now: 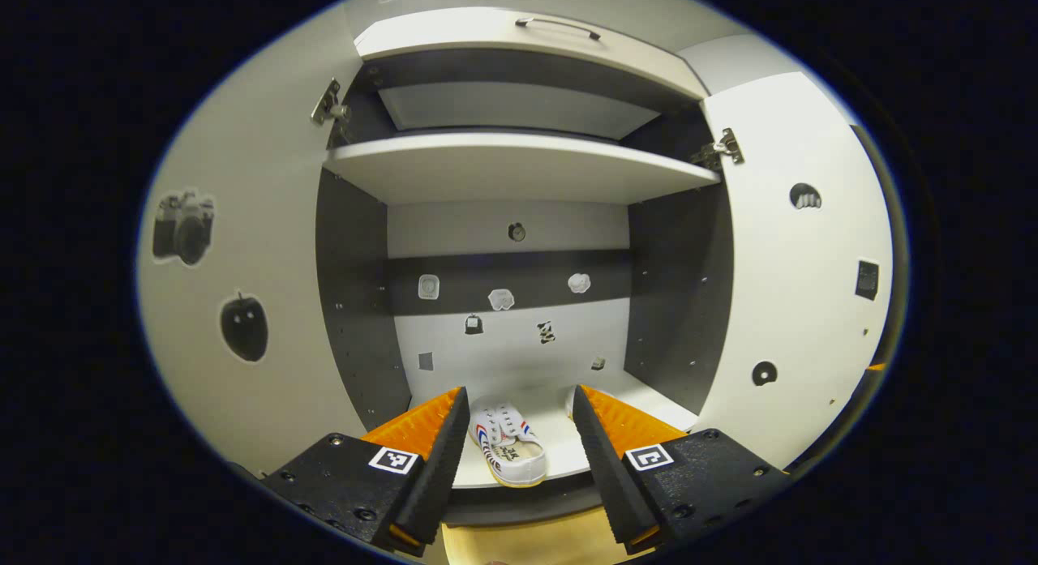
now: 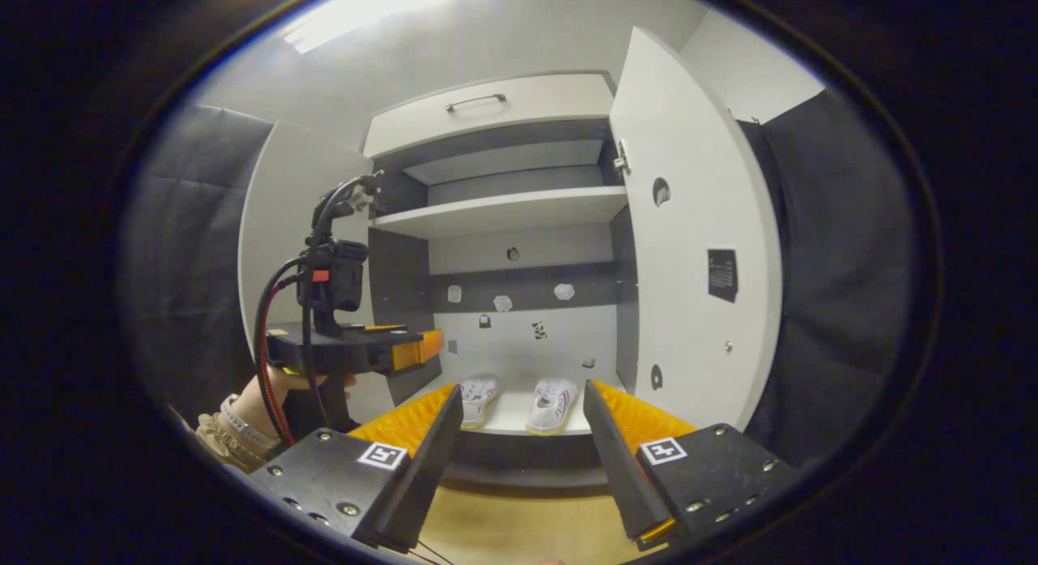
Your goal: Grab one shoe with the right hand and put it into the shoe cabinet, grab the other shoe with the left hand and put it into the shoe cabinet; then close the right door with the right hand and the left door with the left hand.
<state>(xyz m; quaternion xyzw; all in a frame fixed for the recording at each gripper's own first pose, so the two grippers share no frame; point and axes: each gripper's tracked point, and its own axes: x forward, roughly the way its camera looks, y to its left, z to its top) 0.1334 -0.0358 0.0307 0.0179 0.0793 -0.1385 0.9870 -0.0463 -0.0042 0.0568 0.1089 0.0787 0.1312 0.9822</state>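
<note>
Sitting inside the open shoe cabinet (image 2: 495, 216): 2 shoes (image 2: 551, 405), both tongs empty.

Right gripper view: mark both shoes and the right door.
left shoe (image 2: 477, 399), right gripper view, on its toe end
right shoe (image 2: 551, 404), right gripper view, on its upper
right door (image 2: 689, 322), right gripper view, on its inner face

no words or numbers can be read anywhere here. the left tongs (image 1: 519, 435) and the right tongs (image 2: 523, 435) each carry small square black-and-white code tags, patterns and not letters. the shoe (image 1: 507, 447) has dark printing on its insole, too small to make out. stickers on the cabinet doors (image 1: 243, 249) are pictures only.
</note>
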